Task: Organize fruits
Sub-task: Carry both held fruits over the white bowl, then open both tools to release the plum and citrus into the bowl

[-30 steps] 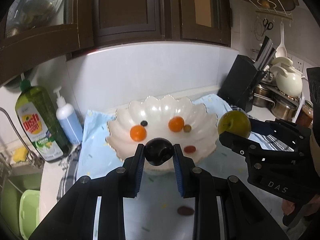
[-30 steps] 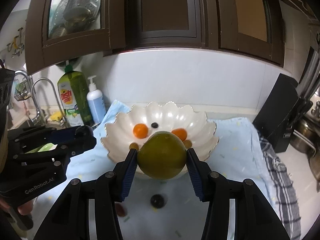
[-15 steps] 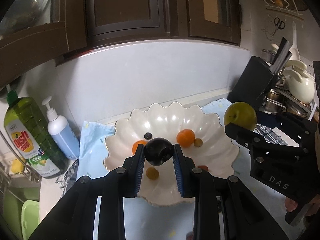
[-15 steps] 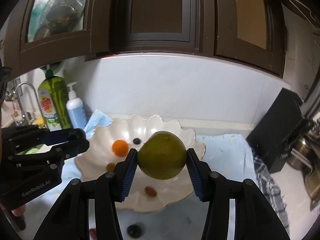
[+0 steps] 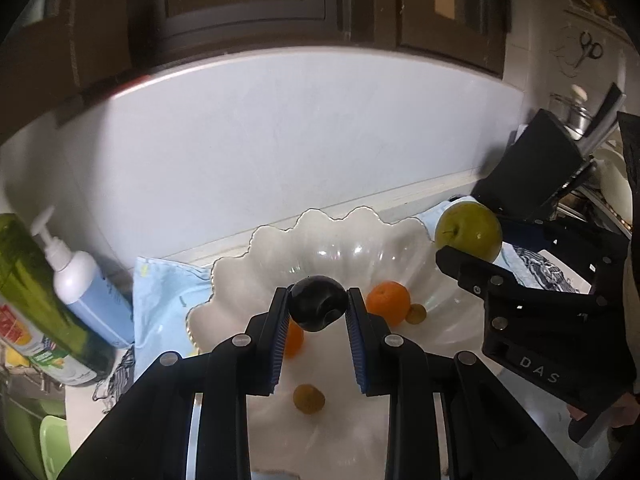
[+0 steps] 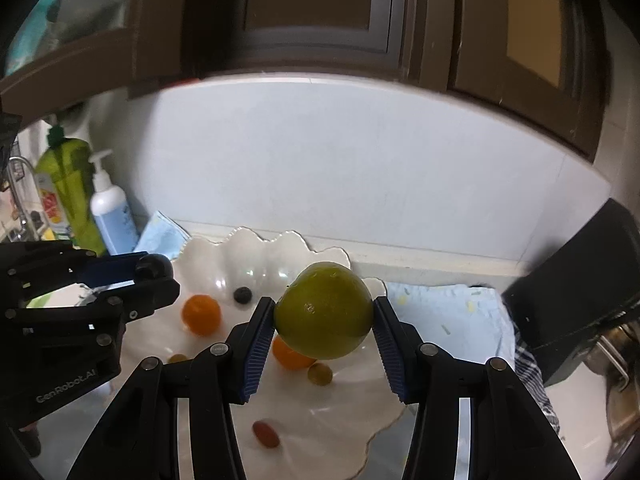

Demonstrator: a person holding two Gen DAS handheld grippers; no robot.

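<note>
My left gripper (image 5: 318, 308) is shut on a dark round plum (image 5: 318, 309) and hangs over the white scalloped bowl (image 5: 240, 280). My right gripper (image 6: 324, 322) is shut on a green apple (image 6: 325, 311), held above the bowl's (image 6: 224, 256) right half. In the left wrist view the apple (image 5: 469, 231) shows at the right, clamped in the right gripper. In the bowl lie two small oranges (image 6: 201, 314), a dark berry (image 6: 243, 295), two small yellow-green fruits (image 5: 309, 398) and a reddish oval fruit (image 6: 266, 434).
A light blue cloth (image 6: 452, 320) lies under the bowl. A green dish soap bottle (image 5: 36, 300) and a white pump bottle (image 5: 86, 292) stand at the left by the sink. A black knife block (image 5: 532, 176) stands at the right. The white backsplash rises close behind the bowl.
Both grippers have moved forward over the bowl with their fruit still clamped. The bowl has come closer and lower in both views, and the loose fruits on the cloth have dropped out of sight.
</note>
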